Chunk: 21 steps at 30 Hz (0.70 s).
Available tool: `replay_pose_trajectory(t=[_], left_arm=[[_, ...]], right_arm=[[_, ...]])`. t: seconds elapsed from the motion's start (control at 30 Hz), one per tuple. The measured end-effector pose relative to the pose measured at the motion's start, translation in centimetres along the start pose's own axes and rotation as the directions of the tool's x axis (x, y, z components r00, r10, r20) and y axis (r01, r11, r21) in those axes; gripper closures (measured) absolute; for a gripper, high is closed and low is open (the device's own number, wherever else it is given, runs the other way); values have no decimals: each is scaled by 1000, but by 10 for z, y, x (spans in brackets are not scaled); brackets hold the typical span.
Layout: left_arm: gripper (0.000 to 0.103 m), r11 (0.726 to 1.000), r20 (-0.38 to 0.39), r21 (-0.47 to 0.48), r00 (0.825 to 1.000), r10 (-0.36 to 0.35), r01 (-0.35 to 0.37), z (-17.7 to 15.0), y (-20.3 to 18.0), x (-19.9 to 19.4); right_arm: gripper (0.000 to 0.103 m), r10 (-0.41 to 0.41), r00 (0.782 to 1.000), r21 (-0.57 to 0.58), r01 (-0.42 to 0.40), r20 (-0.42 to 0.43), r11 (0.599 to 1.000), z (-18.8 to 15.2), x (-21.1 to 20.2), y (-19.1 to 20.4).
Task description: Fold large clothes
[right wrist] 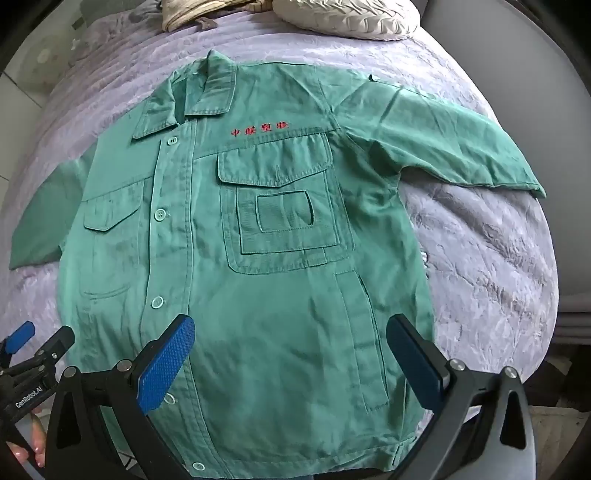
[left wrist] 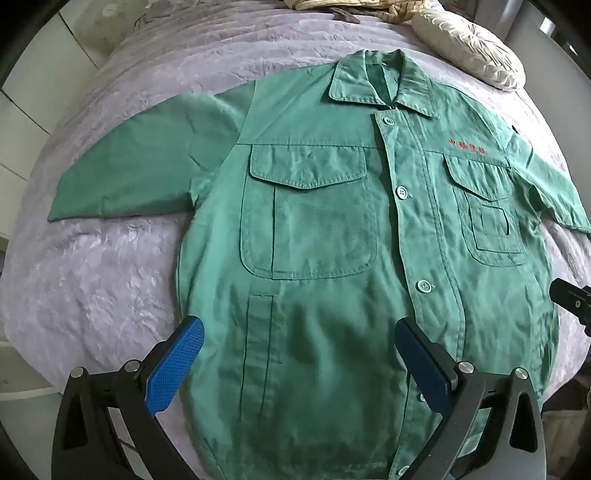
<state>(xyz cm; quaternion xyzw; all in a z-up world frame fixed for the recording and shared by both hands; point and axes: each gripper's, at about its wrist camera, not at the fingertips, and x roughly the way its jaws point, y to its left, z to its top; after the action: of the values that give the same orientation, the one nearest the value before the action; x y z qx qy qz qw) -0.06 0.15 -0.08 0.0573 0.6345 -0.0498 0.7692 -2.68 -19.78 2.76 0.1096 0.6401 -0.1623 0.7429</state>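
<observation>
A green work shirt (left wrist: 325, 236) (right wrist: 258, 258) lies flat and face up on a lavender bedspread (left wrist: 96, 280) (right wrist: 487, 258), buttoned, collar at the far end, both short sleeves spread out. It has two chest pockets and red embroidered lettering (right wrist: 258, 128). My left gripper (left wrist: 299, 328) hovers open above the shirt's lower left half, nothing between its blue pads. My right gripper (right wrist: 291, 326) hovers open over the lower right half, pointing down, also holding nothing. The left gripper's tip (right wrist: 22, 338) shows at the lower left of the right wrist view.
A cream pillow (left wrist: 469, 51) (right wrist: 347, 18) and a bundle of beige cloth (right wrist: 192, 13) lie at the head of the bed. Pale floor tiles (left wrist: 33, 92) show past the bed's left side. A hand (right wrist: 26, 443) grips the left gripper's handle.
</observation>
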Motion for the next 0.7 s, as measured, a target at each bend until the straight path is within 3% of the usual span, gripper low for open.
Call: replay_pose_trajectory(t=[0.7], left_arm=[[0, 1000, -23, -9, 1000, -13, 12, -1, -5, 4]], right_arm=[[0, -6, 1000, -5, 6, -17, 1000, -2, 3, 1]])
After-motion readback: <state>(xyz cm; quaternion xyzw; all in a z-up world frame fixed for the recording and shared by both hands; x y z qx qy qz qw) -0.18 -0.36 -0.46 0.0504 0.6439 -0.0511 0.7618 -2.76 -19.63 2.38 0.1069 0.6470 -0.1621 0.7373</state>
